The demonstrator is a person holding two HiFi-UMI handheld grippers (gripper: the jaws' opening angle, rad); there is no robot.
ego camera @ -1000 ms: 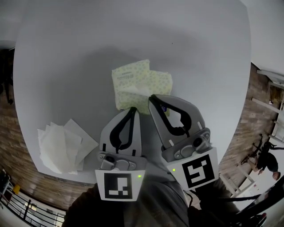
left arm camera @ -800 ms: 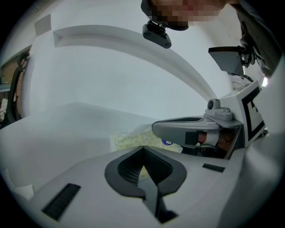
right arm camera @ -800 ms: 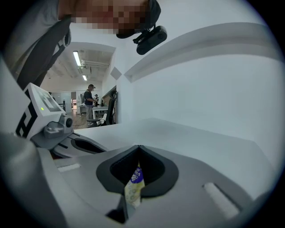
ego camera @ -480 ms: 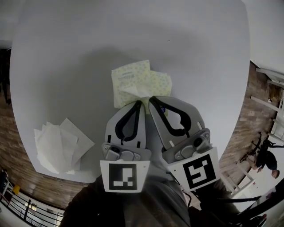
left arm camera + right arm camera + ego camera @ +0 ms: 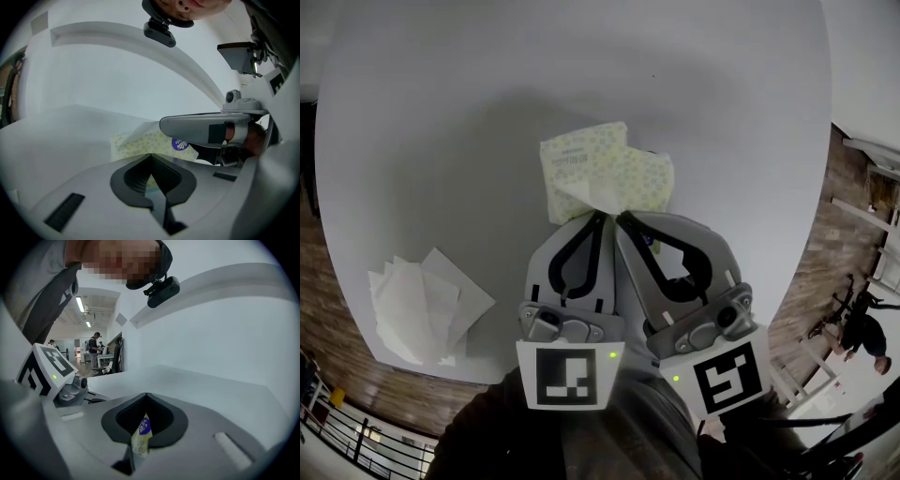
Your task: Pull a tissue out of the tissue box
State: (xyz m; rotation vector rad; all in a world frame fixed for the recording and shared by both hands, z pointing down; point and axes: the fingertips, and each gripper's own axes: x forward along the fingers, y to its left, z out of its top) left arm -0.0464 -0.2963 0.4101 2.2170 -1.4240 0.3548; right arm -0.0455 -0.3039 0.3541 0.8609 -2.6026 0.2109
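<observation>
A soft tissue pack (image 5: 605, 164) with a yellow-green print lies on the round white table (image 5: 469, 103). A white tissue (image 5: 584, 194) sticks out of its near side. My right gripper (image 5: 622, 217) is shut on the pack's near edge. In the right gripper view the printed wrapper (image 5: 140, 437) with its blue mark is pinched between the jaws of the right gripper (image 5: 146, 397). My left gripper (image 5: 600, 216) sits close beside it, jaws together, tips at the protruding tissue. The left gripper view shows the left gripper (image 5: 151, 155) just short of the pack (image 5: 140, 143); I cannot tell if tissue is pinched.
A loose pile of pulled white tissues (image 5: 417, 309) lies near the table's front left edge. The table's edge curves close below both grippers. Brick floor and a railing show beyond it; people stand far off in the right gripper view.
My left gripper has moved forward and right, from a little behind the pack up to the protruding tissue, next to the right gripper. The right gripper has kept its hold on the pack.
</observation>
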